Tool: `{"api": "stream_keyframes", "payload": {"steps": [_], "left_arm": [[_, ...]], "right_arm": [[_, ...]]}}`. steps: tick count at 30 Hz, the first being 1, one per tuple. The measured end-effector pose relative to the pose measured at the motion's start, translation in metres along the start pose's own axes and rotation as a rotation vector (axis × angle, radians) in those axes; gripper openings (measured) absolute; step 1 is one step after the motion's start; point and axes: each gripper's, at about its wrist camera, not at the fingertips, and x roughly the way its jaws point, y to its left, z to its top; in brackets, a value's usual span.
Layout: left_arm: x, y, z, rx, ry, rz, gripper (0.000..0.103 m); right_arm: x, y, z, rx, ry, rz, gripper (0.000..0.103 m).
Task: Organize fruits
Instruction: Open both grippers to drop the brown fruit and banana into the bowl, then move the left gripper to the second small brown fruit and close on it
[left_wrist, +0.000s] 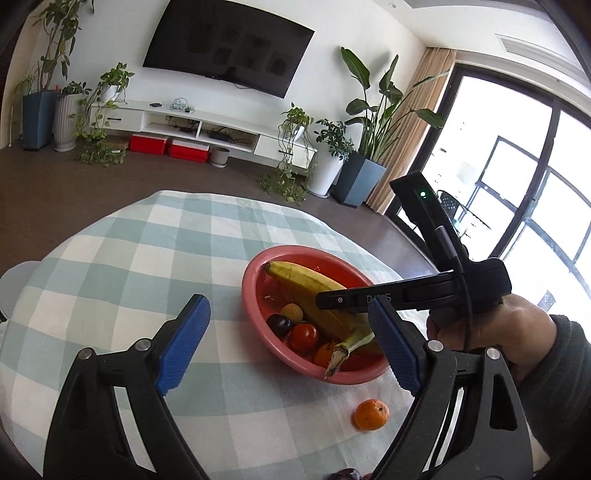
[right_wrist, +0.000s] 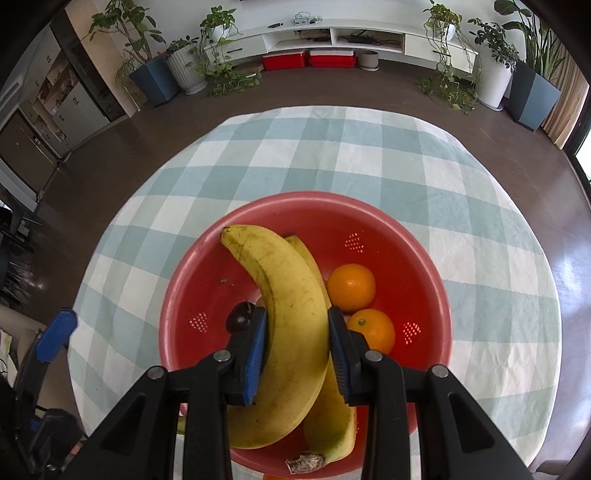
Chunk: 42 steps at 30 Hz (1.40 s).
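A red bowl (right_wrist: 424, 236) stands on the checked tablecloth (right_wrist: 332, 155). My right gripper (right_wrist: 297, 328) is shut on a banana (right_wrist: 288, 295) over the bowl; a second banana (right_wrist: 332, 417) lies under it. Two oranges (right_wrist: 351, 287) and a dark plum (right_wrist: 238, 316) sit in the bowl. In the left wrist view the bowl (left_wrist: 258, 295) holds the banana (left_wrist: 306, 284), a tomato (left_wrist: 303, 336), a plum (left_wrist: 279, 325) and a pale lychee (left_wrist: 291, 312). My left gripper (left_wrist: 288, 332) is open and empty, above the table left of the bowl. A loose orange (left_wrist: 371, 414) lies on the cloth.
The round table's far edge (left_wrist: 192, 195) drops to a dark floor. A dark fruit (left_wrist: 345, 474) peeks in at the bottom edge of the left wrist view. The right hand and its gripper body (left_wrist: 480, 295) hang over the bowl's right side.
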Motion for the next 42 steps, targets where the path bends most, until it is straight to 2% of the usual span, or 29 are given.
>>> {"api": "stream_keyframes", "payload": {"steps": [10, 12, 14, 18, 19, 21, 22, 23, 25, 29, 35, 37, 42], "left_arm": [[-0.001, -0.003, -0.017, 0.053, 0.038, -0.005, 0.087], [0.001, -0.004, -0.019, 0.064, 0.046, -0.013, 0.087], [0.000, -0.007, -0.022, 0.071, 0.053, -0.015, 0.087], [-0.002, -0.009, -0.026, 0.075, 0.061, -0.013, 0.087], [-0.002, -0.009, -0.027, 0.073, 0.063, -0.011, 0.089], [-0.005, -0.010, -0.032, 0.074, 0.068, -0.005, 0.094], [-0.007, -0.010, -0.035, 0.076, 0.071, 0.005, 0.094], [-0.009, -0.010, -0.039, 0.079, 0.075, 0.015, 0.095], [-0.014, -0.010, -0.048, 0.072, 0.082, 0.017, 0.098], [-0.027, -0.013, -0.069, 0.068, 0.089, 0.018, 0.101], [-0.039, -0.025, -0.101, 0.090, 0.138, 0.004, 0.101], [-0.041, -0.035, -0.111, 0.128, 0.165, -0.005, 0.101], [-0.046, -0.067, -0.135, 0.248, 0.232, -0.018, 0.101]], "right_arm": [[0.000, 0.004, -0.004, -0.018, -0.008, -0.037, 0.036], [-0.001, 0.003, -0.004, -0.016, -0.024, -0.040, 0.038], [-0.005, 0.000, -0.005, -0.003, -0.040, -0.047, 0.045], [-0.028, -0.003, -0.008, 0.000, -0.103, -0.037, 0.046], [-0.037, -0.005, -0.010, 0.003, -0.130, -0.024, 0.051], [-0.056, -0.007, -0.016, 0.013, -0.190, 0.009, 0.067], [-0.064, -0.010, -0.021, 0.020, -0.221, 0.026, 0.078], [-0.072, -0.012, -0.027, 0.028, -0.250, 0.041, 0.086], [-0.085, -0.015, -0.041, 0.032, -0.296, 0.065, 0.091], [-0.106, -0.023, -0.080, 0.039, -0.387, 0.079, 0.096], [-0.108, -0.047, -0.155, 0.142, -0.438, 0.125, 0.096], [-0.104, -0.053, -0.178, 0.181, -0.436, 0.138, 0.096], [-0.089, -0.067, -0.222, 0.279, -0.417, 0.170, 0.087]]}}
